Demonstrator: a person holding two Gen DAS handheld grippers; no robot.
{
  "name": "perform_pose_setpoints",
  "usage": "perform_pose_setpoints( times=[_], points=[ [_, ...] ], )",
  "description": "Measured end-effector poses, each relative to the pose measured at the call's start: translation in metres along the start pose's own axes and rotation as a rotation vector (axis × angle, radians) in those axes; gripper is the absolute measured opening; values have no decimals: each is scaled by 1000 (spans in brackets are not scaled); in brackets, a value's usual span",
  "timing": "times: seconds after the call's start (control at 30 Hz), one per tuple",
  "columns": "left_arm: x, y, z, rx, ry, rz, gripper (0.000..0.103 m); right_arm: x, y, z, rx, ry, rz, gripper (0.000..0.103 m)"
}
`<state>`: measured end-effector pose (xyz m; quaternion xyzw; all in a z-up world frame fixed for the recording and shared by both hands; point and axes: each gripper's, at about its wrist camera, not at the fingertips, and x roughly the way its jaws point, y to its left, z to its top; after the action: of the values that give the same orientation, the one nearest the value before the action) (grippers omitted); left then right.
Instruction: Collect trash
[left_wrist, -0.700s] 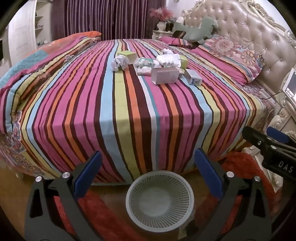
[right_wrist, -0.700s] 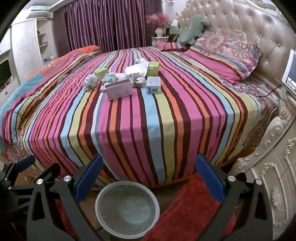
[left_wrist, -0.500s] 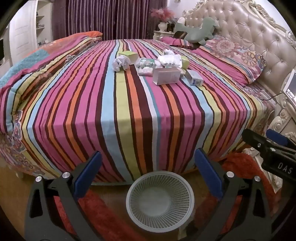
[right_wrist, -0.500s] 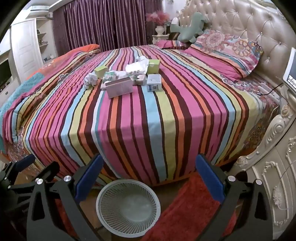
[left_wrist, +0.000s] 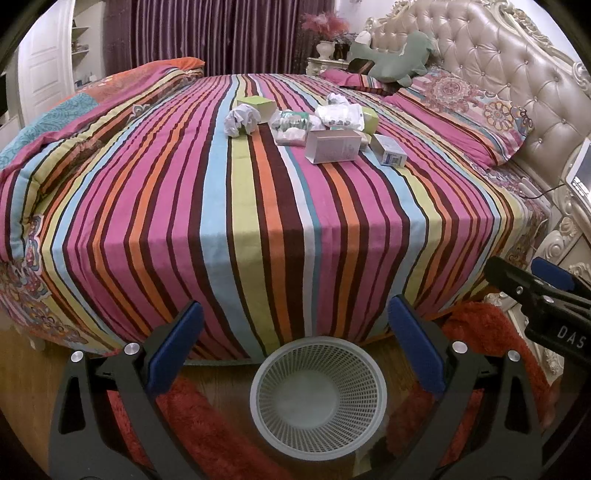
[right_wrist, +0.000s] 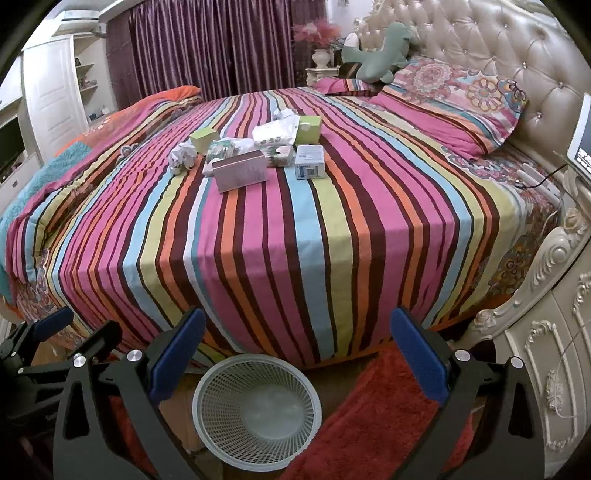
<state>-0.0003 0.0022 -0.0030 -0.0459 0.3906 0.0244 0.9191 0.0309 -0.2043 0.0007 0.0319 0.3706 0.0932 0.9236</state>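
Both grippers hang over the floor at the foot of the bed, well short of the trash. The left gripper (left_wrist: 291, 350) has its blue-padded jaws spread wide with nothing between them; the right gripper (right_wrist: 295, 354) is likewise spread and carries nothing. A white mesh wastebasket (left_wrist: 318, 397) stands on the wooden floor against the bed's edge, between two red shag rugs (right_wrist: 373, 417), and shows no contents. The trash lies clustered on the striped bedspread (left_wrist: 258, 206) toward the far side, near the pillows: a crumpled white paper ball (left_wrist: 241, 120), a pink carton (left_wrist: 334, 146) lying on its side, a small blue-and-white box (left_wrist: 389, 155), a green box (left_wrist: 256, 105), a second green box (right_wrist: 308, 129) and a crumpled white plastic bag (left_wrist: 341, 115). The items sit close together, several touching. A green plush toy (right_wrist: 380, 55) rests against the tufted headboard (left_wrist: 498, 74).
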Motion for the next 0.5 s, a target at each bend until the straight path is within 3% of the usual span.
perform_pose_setpoints(
  times=[0.5],
  points=[
    [-1, -3, -3, 34, -12, 18, 97, -3, -2, 1, 0, -9, 1, 96]
  ],
)
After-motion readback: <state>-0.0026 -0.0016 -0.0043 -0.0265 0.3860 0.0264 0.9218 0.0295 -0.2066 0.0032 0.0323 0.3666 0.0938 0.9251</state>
